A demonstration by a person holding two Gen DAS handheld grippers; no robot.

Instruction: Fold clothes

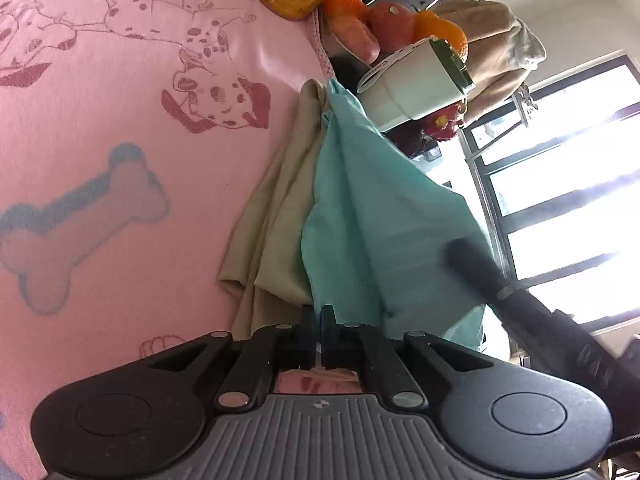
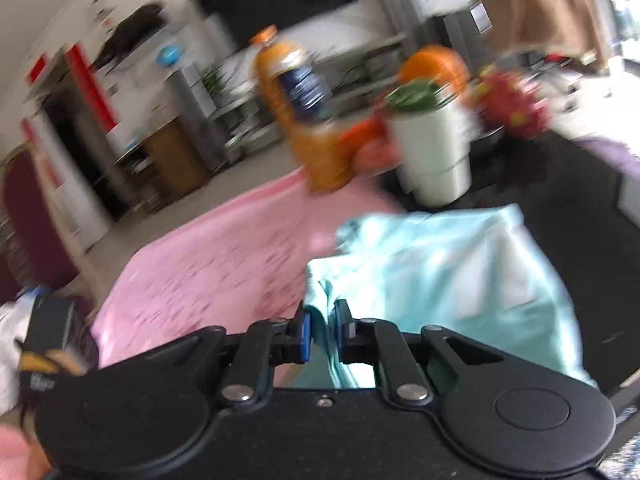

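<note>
Both grippers are pinching cloth: the right gripper (image 2: 320,330) is clamping a bunched edge of the thin mint garment (image 2: 440,264), and the left gripper (image 1: 319,328) is closed tight with that same garment (image 1: 360,208) rising from its jaws (what exactly sits between its pads is hidden). The garment is hanging slack beside a beige cloth (image 1: 276,216), over a soft pink blanket (image 1: 120,120) printed with dogs and bones. This seems mid-fold; next, keeping both edges taut and level matters.

Orange juice bottle (image 2: 296,112) stands beside white cup with green lid (image 2: 434,148); oranges (image 1: 400,26) behind them, red flowers (image 2: 510,106) near, large window (image 1: 560,200) beyond.
</note>
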